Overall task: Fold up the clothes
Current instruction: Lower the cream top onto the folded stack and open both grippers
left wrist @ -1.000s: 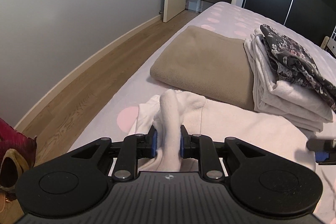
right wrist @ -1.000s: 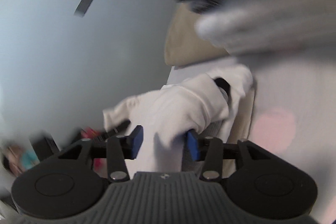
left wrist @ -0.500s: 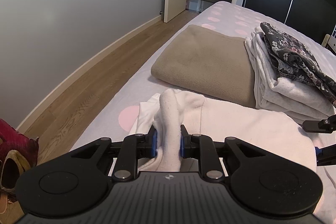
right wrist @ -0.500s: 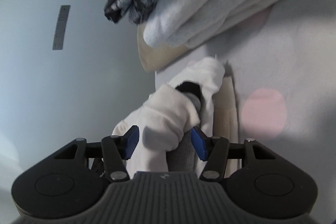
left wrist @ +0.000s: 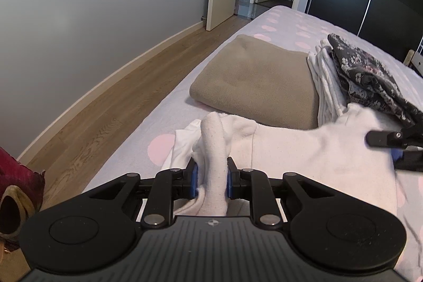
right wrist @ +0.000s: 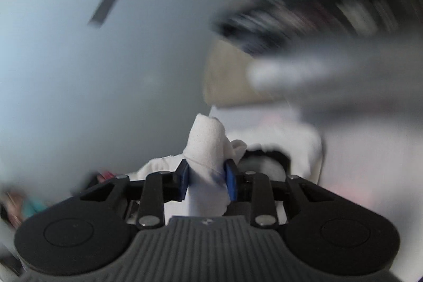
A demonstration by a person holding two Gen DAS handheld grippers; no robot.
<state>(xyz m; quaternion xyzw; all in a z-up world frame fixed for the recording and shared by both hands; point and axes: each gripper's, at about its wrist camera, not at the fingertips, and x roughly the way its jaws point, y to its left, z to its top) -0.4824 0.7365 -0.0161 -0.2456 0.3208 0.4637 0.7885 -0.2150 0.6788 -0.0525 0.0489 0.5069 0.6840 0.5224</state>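
A white garment lies on the spotted bed sheet at the near end of the bed. My left gripper is shut on a bunched fold at its left edge. My right gripper is shut on another bunched fold of the white garment. The right gripper also shows at the right edge of the left wrist view, holding the garment's right side raised. The right wrist view is blurred by motion.
A folded tan blanket lies further up the bed. Beside it is a stack of folded white clothes with a dark floral garment on top. Wooden floor and a grey wall are left. A red bag stands at left.
My right gripper was open around the white garment and has closed on a fold of it. It has lifted the garment's right side. My left gripper has kept its hold.
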